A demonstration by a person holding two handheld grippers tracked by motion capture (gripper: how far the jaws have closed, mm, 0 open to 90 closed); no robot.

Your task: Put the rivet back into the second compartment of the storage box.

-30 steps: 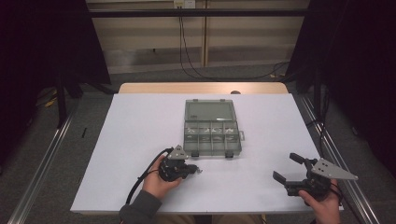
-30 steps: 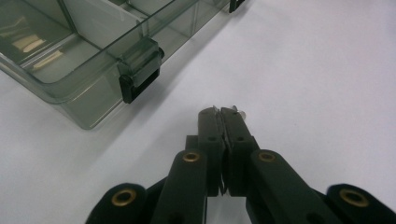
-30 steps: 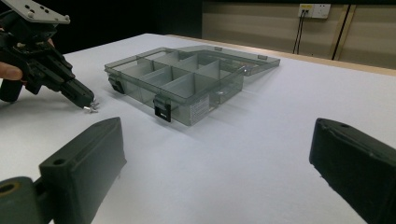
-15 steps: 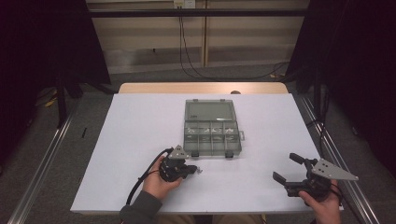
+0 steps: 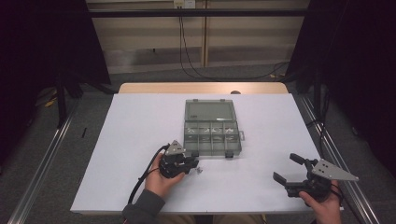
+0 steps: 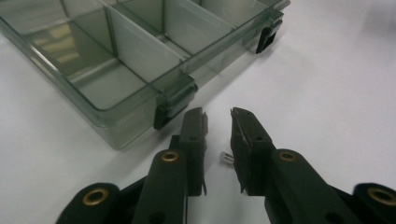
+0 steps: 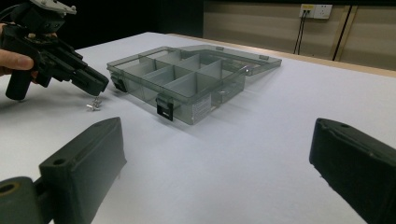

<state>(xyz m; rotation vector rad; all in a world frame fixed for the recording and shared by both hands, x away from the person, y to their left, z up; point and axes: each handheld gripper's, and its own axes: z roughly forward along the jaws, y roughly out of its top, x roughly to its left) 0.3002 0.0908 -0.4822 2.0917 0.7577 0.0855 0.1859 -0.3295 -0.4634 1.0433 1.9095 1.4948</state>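
On the white surface [image 5: 140,140], toward its near left, the left gripper [image 5: 190,161] is held low in a hand [image 5: 161,179], its cable trailing back past the sleeve. In the left gripper view its jaws are seen slightly apart, with a small metal part [image 6: 226,157] lying on the surface between and just under them; whether the tips touch the part cannot be told. The same part [image 7: 93,104] is seen in the right gripper view just below the left gripper's tip.

Just beyond, at the middle of the surface, a clear grey box [image 5: 212,128] is laid open, its lid flat behind the divided compartments and its black latches at the near edge.

At the near right, the right gripper [image 5: 292,170] is held with its jaws spread wide, well apart from the box and closed on nothing.
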